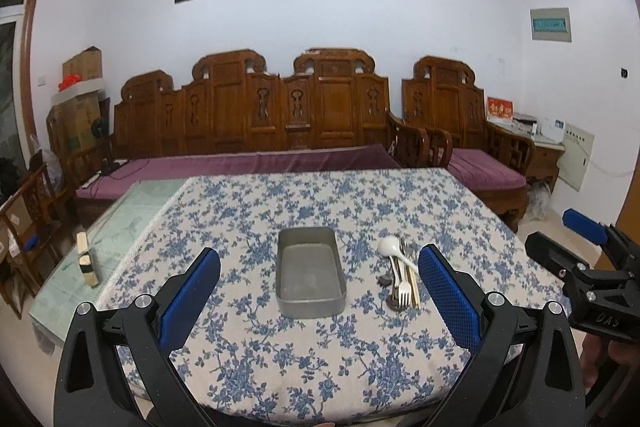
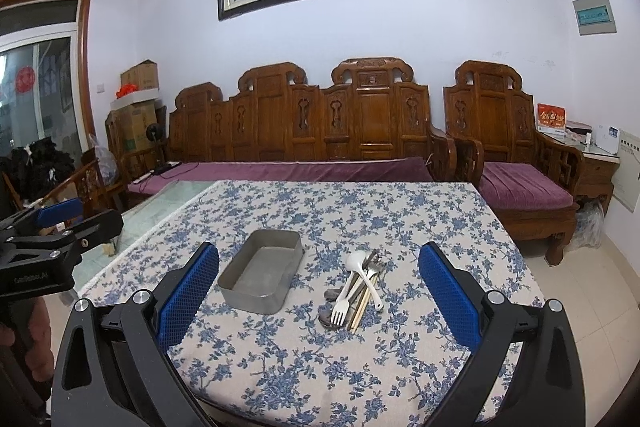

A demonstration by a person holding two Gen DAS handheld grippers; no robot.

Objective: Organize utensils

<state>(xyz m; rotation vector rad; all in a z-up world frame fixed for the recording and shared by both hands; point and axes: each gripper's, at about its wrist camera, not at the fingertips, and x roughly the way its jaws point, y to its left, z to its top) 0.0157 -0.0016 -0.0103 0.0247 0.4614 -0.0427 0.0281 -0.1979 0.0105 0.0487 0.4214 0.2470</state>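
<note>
An empty grey metal tray (image 1: 311,273) (image 2: 261,277) sits on the blue-flowered tablecloth (image 1: 320,355) (image 2: 320,367). To its right lies a pile of utensils (image 1: 399,277) (image 2: 356,287): a white spoon (image 1: 390,247) (image 2: 362,267), a white fork (image 2: 339,311), metal cutlery and wooden chopsticks. My left gripper (image 1: 319,291) hovers open above the near table edge, facing the tray. My right gripper (image 2: 319,289) is open too, with the utensil pile between its fingers farther off. Each gripper shows at the edge of the other's view, the right (image 1: 580,267) and the left (image 2: 52,239).
A small wooden block (image 1: 87,259) stands on the bare glass tabletop (image 1: 120,227) left of the cloth. Behind the table are a carved wooden sofa (image 1: 256,119) and an armchair (image 1: 472,131) with purple cushions. Cardboard boxes (image 1: 80,99) are stacked at left.
</note>
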